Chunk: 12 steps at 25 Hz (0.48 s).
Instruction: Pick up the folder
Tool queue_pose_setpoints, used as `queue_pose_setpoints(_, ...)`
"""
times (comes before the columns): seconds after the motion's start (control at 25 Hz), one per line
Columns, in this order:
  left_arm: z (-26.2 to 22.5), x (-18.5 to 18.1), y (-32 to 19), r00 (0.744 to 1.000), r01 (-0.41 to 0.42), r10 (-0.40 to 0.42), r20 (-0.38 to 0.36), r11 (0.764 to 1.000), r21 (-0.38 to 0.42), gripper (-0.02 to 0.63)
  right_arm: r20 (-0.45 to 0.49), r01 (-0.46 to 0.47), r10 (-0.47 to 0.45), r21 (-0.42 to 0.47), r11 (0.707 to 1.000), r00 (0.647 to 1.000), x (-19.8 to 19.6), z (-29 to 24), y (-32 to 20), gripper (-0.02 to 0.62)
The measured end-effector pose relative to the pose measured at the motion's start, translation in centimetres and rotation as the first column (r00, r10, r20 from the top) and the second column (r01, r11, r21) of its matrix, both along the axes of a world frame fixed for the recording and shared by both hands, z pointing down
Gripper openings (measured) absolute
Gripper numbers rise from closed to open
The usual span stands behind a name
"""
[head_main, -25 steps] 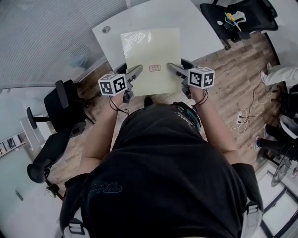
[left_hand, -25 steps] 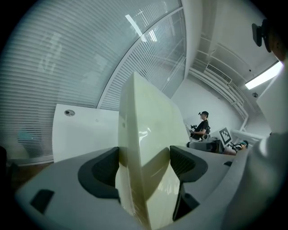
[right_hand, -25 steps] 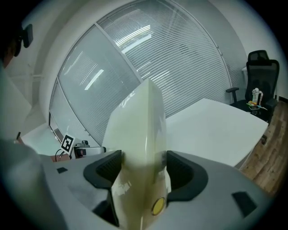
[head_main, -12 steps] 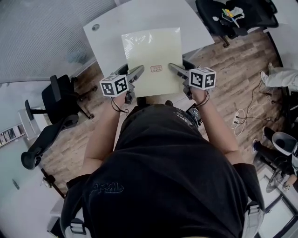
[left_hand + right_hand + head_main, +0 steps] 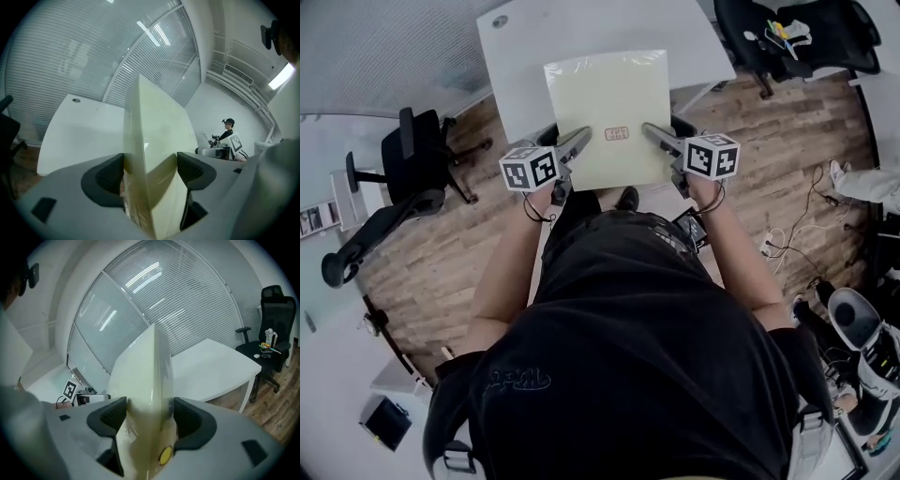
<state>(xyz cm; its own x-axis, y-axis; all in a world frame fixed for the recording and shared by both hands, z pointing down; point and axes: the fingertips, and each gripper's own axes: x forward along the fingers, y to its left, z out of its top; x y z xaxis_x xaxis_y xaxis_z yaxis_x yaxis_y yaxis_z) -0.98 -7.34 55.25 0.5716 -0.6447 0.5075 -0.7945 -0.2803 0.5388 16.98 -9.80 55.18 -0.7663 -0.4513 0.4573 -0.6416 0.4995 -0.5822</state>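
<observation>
A pale yellow folder (image 5: 609, 108) with a small red stamp near its close edge hangs in the air over the near part of the white table (image 5: 534, 42). My left gripper (image 5: 579, 141) is shut on its near-left edge. My right gripper (image 5: 649, 132) is shut on its near-right edge. In the left gripper view the folder (image 5: 157, 136) runs edge-on between the two dark pads of the gripper (image 5: 150, 173). The right gripper view shows the folder (image 5: 152, 371) the same way, pinched in that gripper (image 5: 150, 417).
A black office chair (image 5: 412, 155) stands at the table's left on the wooden floor. Another black chair (image 5: 802, 37) with small items on its seat is at the far right. Cables (image 5: 787, 234) lie on the floor to the right. A person (image 5: 228, 133) stands far off.
Both grippers have kept their hold on the folder. The table and the chairs have slid in the head view as the person shifted; the folder stays level between the grippers.
</observation>
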Motion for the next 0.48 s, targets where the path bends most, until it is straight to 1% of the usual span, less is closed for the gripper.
queue_pose_setpoints(0.24,0.5,-0.7,3.4,0.999,0.048,-0.048,-0.002,0.999,-0.019,0.356,-0.005,0.049,-0.049,0.000,0.999,0.999,-0.8,0.3,2.4,0.313)
queue_pose_setpoints(0.48,-0.2,-2.3,5.7,0.998,0.055,-0.055,-0.004,0.998,-0.003,0.356,-0.007,0.058,-0.058,0.005,0.998,0.998,-2.4,-0.3,4.7,0.314)
